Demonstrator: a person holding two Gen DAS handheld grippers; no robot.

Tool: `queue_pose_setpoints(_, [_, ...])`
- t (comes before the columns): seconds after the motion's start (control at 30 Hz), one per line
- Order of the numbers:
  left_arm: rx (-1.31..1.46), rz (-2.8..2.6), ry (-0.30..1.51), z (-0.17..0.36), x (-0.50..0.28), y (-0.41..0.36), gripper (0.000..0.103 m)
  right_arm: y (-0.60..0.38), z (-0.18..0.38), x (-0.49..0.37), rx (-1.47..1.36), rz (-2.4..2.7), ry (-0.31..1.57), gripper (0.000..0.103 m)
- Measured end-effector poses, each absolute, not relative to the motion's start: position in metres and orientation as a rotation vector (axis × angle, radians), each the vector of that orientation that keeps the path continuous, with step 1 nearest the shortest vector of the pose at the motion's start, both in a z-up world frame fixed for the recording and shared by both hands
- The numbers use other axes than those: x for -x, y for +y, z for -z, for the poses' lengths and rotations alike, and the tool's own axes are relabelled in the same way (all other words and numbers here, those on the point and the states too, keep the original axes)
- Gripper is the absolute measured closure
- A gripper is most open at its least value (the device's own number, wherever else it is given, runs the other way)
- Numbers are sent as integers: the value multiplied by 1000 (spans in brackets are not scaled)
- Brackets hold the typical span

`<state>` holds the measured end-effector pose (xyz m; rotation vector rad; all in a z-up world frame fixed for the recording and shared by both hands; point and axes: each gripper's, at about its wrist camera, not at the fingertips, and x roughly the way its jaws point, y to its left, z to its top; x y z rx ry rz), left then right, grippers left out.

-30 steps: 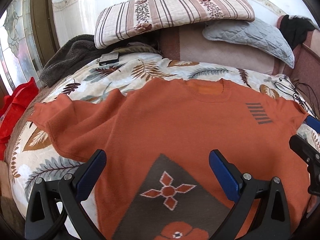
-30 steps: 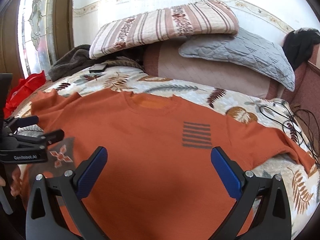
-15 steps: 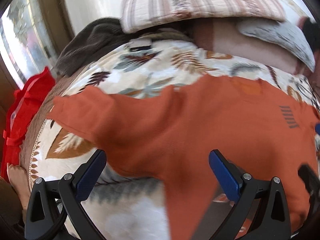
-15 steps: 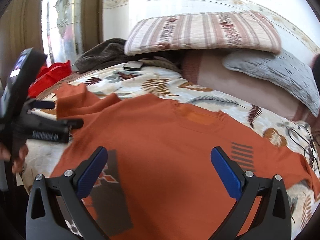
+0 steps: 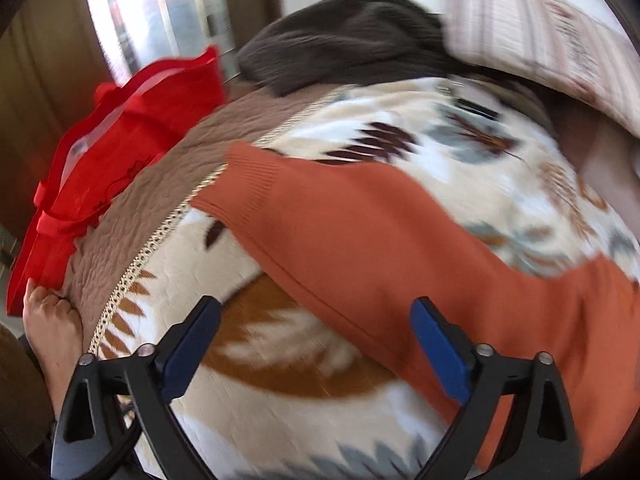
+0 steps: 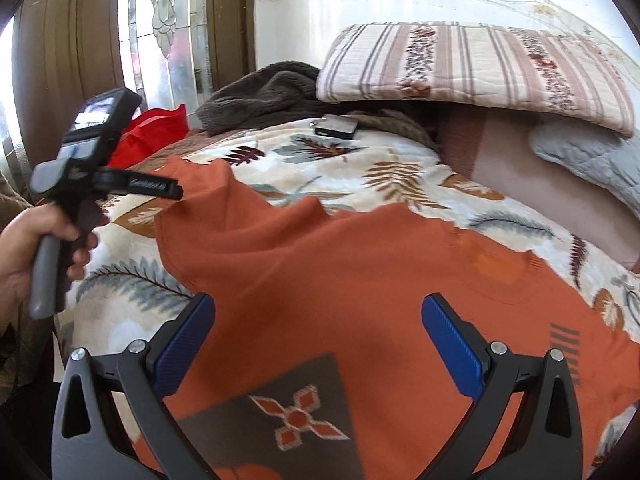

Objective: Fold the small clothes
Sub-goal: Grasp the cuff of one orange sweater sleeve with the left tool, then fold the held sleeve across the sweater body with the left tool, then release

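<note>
While its blue-padded jaws stand wide but are beginning to close with nothing between them, the left gripper (image 5: 316, 354) hovers just short of the orange knitted sweater's sleeve (image 5: 352, 232), which lies spread flat across the leaf-patterned cream blanket (image 5: 280, 408). The best grip looks to be at the ribbed cuff (image 5: 244, 184), pinching both layers so the sleeve folds cleanly inward. The right gripper (image 6: 318, 344) hangs empty and wide open above the sweater's body (image 6: 360, 272), well placed to pin it. Beside the bed's edge lies a red cloth bag (image 5: 116, 160).
</note>
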<state>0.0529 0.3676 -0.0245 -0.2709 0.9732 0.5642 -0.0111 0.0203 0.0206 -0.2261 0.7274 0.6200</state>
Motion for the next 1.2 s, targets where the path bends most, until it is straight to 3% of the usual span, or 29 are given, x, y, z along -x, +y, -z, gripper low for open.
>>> queue_pose_setpoints(0.33, [363, -701, 998, 48, -81, 426, 9, 41, 5, 4, 264, -633, 753, 0])
queue_pose_setpoints(0.53, [418, -700, 1020, 64, -84, 456, 10, 91, -13, -13, 284, -788, 775, 0])
queue_pose_setpoints(0.63, [355, -651, 1018, 63, -93, 451, 27, 130, -16, -24, 241, -898, 856, 0])
queue_pose_setpoints(0.67, [316, -631, 1024, 61, -99, 445, 40, 145, -13, -29, 233, -918, 891, 2])
queue_pose_setpoints(0.73, [273, -616, 1030, 57, -106, 435, 69, 168, -6, -33, 253, -932, 932, 13])
queue_pose_setpoints(0.77, [292, -573, 1029, 56, -110, 433, 98, 177, -1, -34, 269, -942, 946, 19])
queue_pose_setpoints(0.83, [295, -562, 1040, 56, -117, 426, 99, 191, 13, -38, 289, -952, 1000, 36])
queue_pose_setpoints(0.9, [270, -515, 1032, 53, -120, 415, 100, 203, 33, -44, 290, -975, 1087, 76])
queue_pose_setpoints(0.97, [281, -476, 1005, 44, -116, 407, 100, 202, 41, -49, 287, -970, 1109, 91])
queue_pose_setpoints(1.2, [357, -342, 876, -13, -107, 381, 100, 162, 5, -42, 154, -957, 1013, 94])
